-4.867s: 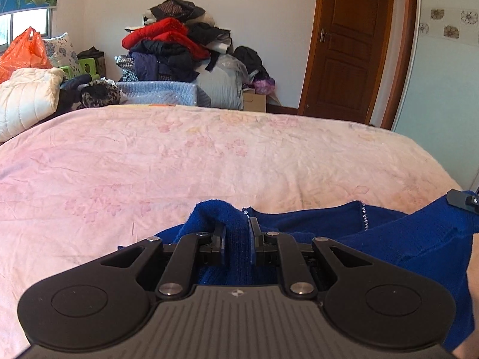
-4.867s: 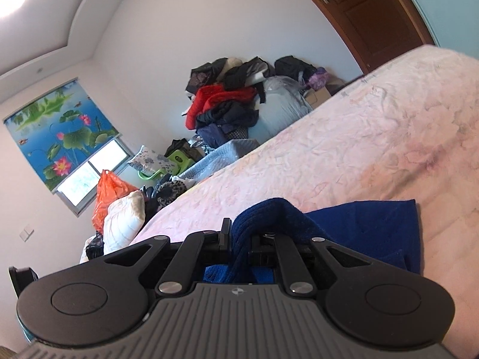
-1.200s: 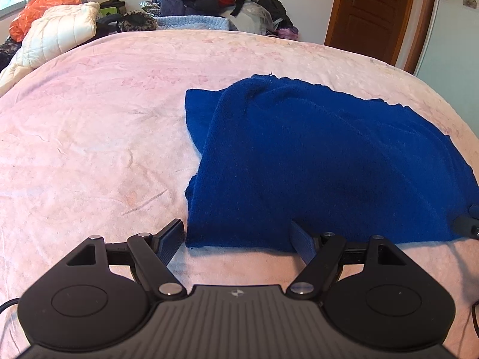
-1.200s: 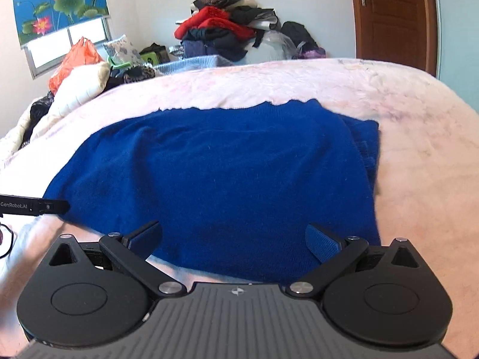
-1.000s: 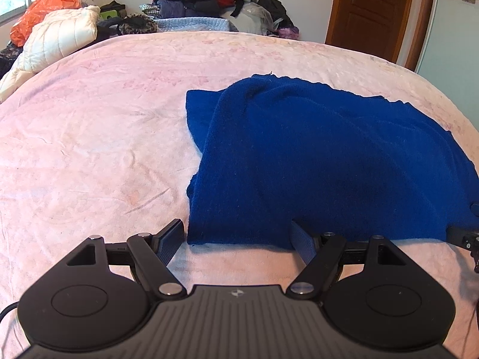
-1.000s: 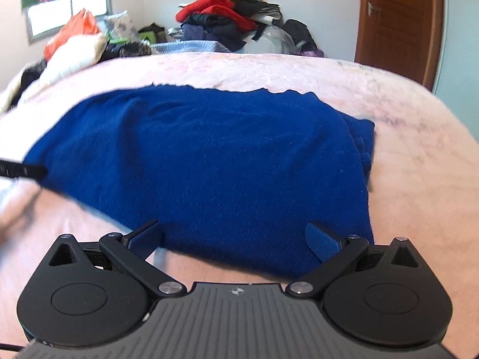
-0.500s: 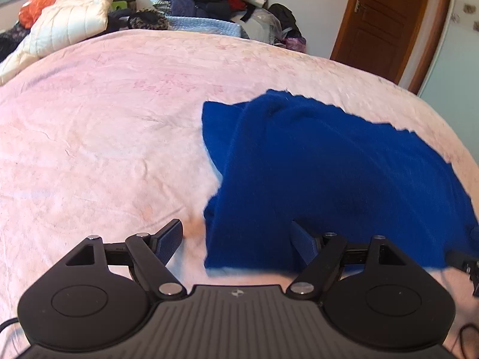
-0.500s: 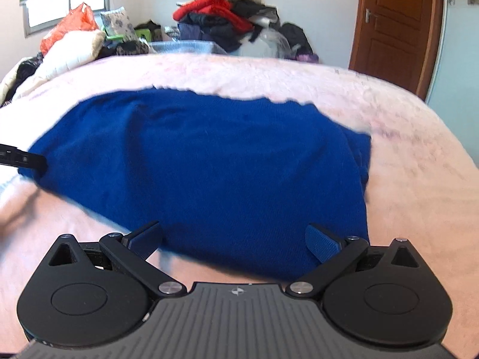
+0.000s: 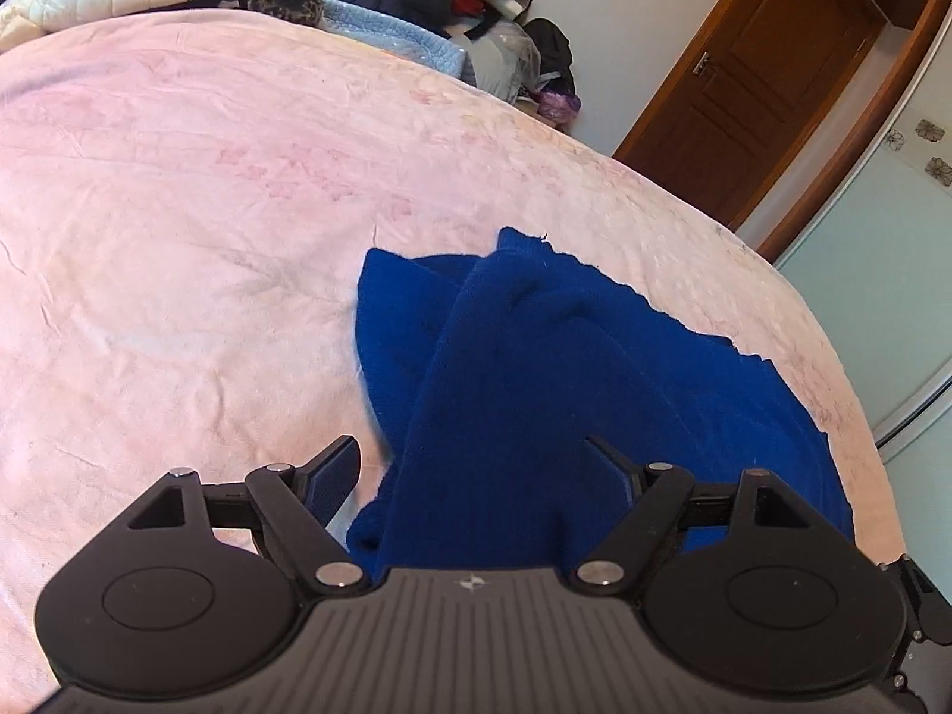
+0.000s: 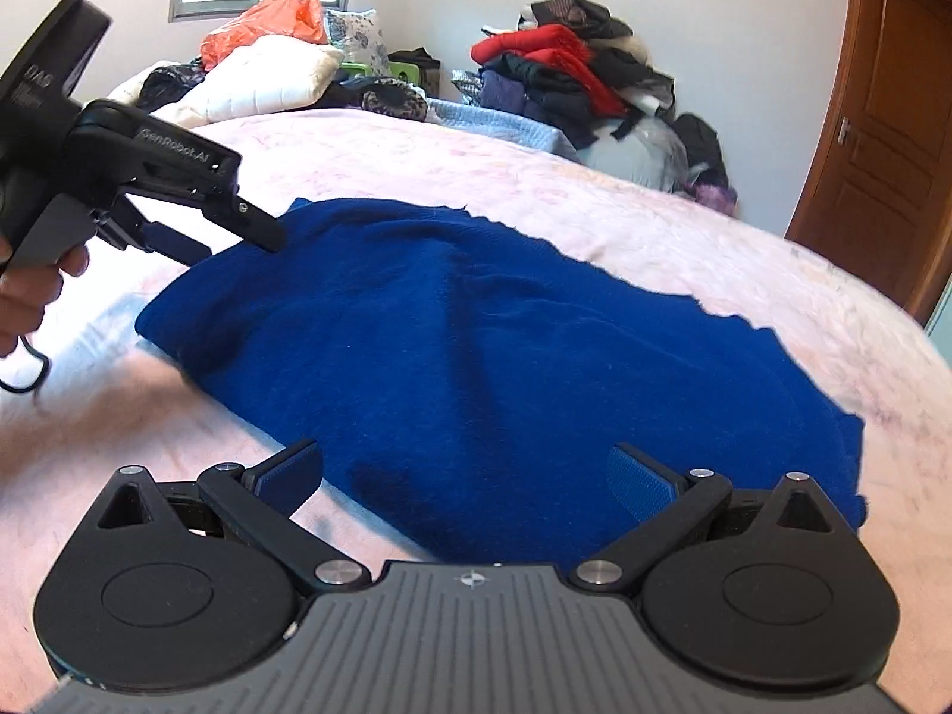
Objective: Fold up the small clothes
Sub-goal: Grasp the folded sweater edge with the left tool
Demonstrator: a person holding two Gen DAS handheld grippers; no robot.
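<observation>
Bed: pink blanket (image 9: 178, 238) fills both of our views, with a heap of clothes (image 10: 565, 71) against the far wall and a wooden door (image 9: 761, 107) at the right.
Left gripper: our left gripper (image 9: 476, 470) has swung round from the sweater's near hem to its left end; its fingers (image 9: 336, 470) are spread wide and empty, the cloth lying loose between them. In the right wrist view it hangs just over that left corner (image 10: 190, 250).
Sweater: blue sweater (image 10: 476, 357) lies on the bed folded once, a doubled layer showing at its left end (image 9: 404, 309); both grippers let go of it since the fold was laid.
Right gripper: our right gripper (image 10: 470, 476) has fingers spread wide, nothing pinched, the near hem below them.
Meaning: we judge the first fold done, and the left end is probably the next grasp for a crosswise fold.
</observation>
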